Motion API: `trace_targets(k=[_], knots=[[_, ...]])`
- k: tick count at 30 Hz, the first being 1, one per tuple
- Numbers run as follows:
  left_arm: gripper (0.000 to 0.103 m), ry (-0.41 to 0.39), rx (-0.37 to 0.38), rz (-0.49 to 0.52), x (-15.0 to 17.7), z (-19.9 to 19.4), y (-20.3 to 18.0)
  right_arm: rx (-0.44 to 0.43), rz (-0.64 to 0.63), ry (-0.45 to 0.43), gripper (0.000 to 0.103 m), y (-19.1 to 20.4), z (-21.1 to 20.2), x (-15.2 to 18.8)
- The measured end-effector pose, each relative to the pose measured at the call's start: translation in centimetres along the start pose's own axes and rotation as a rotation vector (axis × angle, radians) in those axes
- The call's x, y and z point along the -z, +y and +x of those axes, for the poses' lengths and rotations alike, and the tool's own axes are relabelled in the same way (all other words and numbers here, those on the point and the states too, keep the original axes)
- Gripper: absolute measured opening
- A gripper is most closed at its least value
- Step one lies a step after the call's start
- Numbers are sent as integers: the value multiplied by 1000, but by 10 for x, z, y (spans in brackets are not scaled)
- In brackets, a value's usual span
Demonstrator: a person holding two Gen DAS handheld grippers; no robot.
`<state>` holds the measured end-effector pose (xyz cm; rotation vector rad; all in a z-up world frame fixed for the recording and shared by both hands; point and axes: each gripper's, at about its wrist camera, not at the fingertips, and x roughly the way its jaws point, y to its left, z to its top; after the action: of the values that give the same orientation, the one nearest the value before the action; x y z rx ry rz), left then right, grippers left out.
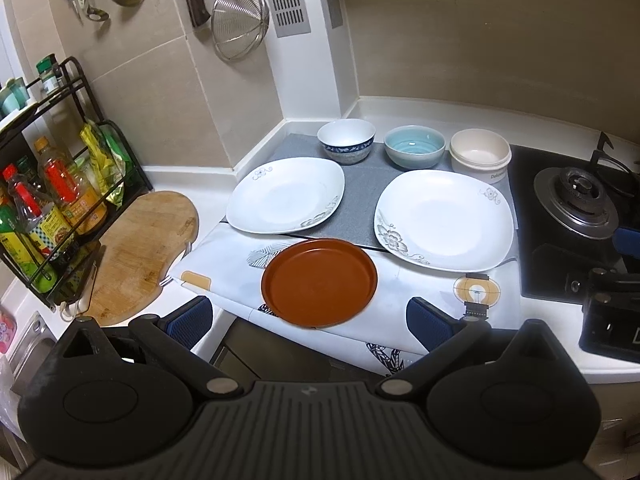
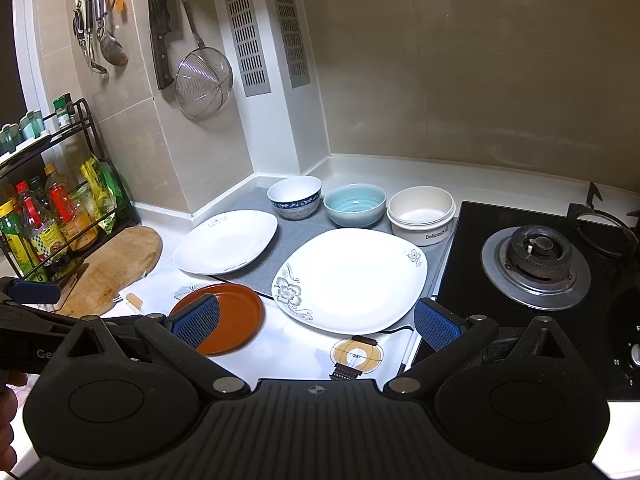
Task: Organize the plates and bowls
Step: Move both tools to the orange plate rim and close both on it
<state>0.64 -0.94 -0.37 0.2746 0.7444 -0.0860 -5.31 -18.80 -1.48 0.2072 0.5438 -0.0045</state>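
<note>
Two white square plates lie on a grey mat, the left plate (image 1: pixel 286 196) (image 2: pixel 226 242) and the right plate (image 1: pixel 444 220) (image 2: pixel 350 280). A brown round plate (image 1: pixel 319 282) (image 2: pixel 232 318) sits in front on a printed cloth. Behind stand a blue-patterned bowl (image 1: pixel 347 141) (image 2: pixel 295 197), a teal bowl (image 1: pixel 414 146) (image 2: pixel 354 204) and a cream bowl (image 1: pixel 480 156) (image 2: pixel 421 216). My left gripper (image 1: pixel 310 320) is open and empty, just before the brown plate. My right gripper (image 2: pixel 316 324) is open and empty, before the right plate.
A gas stove (image 1: pixel 576 204) (image 2: pixel 536 264) lies to the right. A wooden cutting board (image 1: pixel 144 252) (image 2: pixel 116 268) and a rack of bottles (image 1: pixel 52 200) (image 2: pixel 48 216) are to the left. Utensils and a strainer (image 1: pixel 239 20) hang on the wall.
</note>
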Motion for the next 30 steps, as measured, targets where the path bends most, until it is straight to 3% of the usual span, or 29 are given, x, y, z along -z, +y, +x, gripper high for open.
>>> trace_targets(k=[4,9,13,17,21,30], knots=[[103,25,-23,-26,4,7,10,-21,-19,-13,103,0,4,2],[103,50,-61,-76,7,21,33,-127,-28,-30,103,8,16,6],[103,55,-71,-95,4,41,57,-215,-28,56,103,15,43,9],[103,55,-4,-116,1,74,88,-190,-13,155,103,24,81,12],[103,113,78,-151,-13,119,118,-150,30,221,103,37,121,11],[103,244,159,24,-33,227,118,-99,103,398,103,66,203,17]])
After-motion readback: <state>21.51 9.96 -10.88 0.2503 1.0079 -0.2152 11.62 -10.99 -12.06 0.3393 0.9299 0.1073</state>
